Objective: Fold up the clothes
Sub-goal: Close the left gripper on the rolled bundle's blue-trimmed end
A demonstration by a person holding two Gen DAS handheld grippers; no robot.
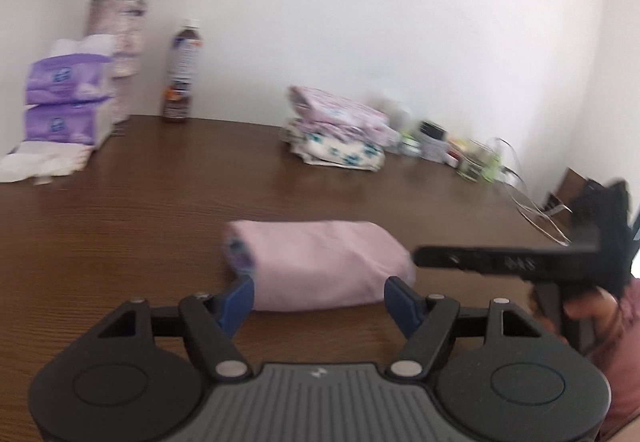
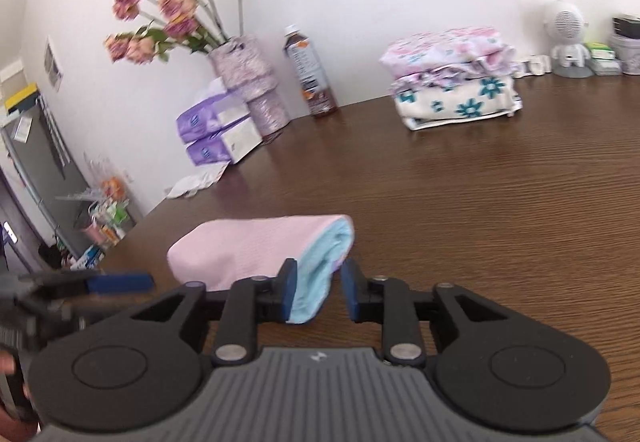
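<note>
Through the left wrist camera the picture is smeared. My left gripper (image 1: 319, 296) has its blue pads spread wide, clear of the folded pink cloth bundle (image 1: 320, 266) lying on the dark brown wooden surface (image 1: 140, 210) just ahead, between the two pads' lines. The right gripper (image 1: 418, 256) reaches in from the right edge, its tip at the bundle's right end; the hand (image 1: 592, 316) behind it is cut off. Small items along the far wall are too blurred to name.

Through the right wrist camera, my right gripper (image 2: 318, 292) stands partly apart; the bundle's light blue end lies against the left pad, and the right pad stands clear. The stack of folded floral clothes (image 2: 452, 82) sits well apart near the wall.
</note>
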